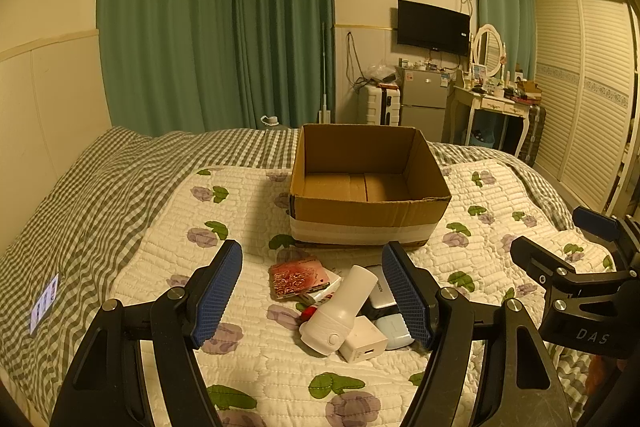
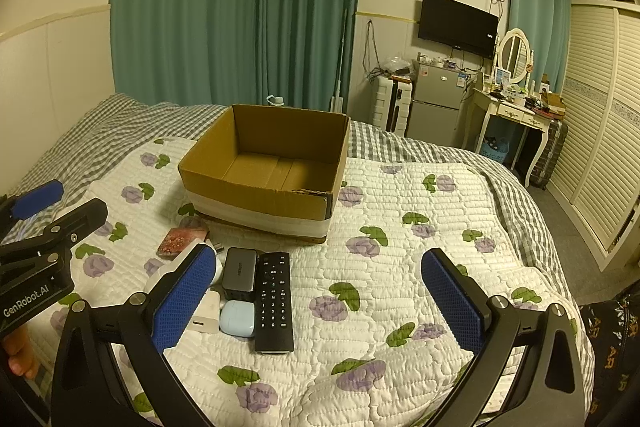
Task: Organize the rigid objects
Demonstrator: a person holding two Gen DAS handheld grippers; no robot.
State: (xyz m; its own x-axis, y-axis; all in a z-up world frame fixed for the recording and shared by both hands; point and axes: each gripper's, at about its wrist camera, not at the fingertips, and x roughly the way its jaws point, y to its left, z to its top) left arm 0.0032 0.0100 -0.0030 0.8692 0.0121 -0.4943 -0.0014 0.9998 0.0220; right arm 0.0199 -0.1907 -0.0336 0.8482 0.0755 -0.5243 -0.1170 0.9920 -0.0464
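Observation:
An empty cardboard box (image 1: 368,215) (image 2: 256,203) sits on the flowered quilt. In front of it lies a pile: a white flashlight-like device (image 1: 340,311), a white charger cube (image 1: 362,345) (image 2: 202,315), a red patterned case (image 1: 298,277) (image 2: 182,239), a pale blue earbud case (image 1: 394,333) (image 2: 237,318), a grey box (image 2: 239,273) and a black remote (image 2: 274,301). My left gripper (image 1: 316,301) is open above the pile. My right gripper (image 2: 324,303) is open, just right of the pile, empty.
The quilt (image 2: 400,267) lies on a checked bedspread (image 1: 80,195). The right gripper shows at the right edge of the left wrist view (image 1: 560,255). A fridge (image 2: 434,103), dressing table (image 2: 516,115) and wardrobe (image 2: 600,131) stand beyond the bed.

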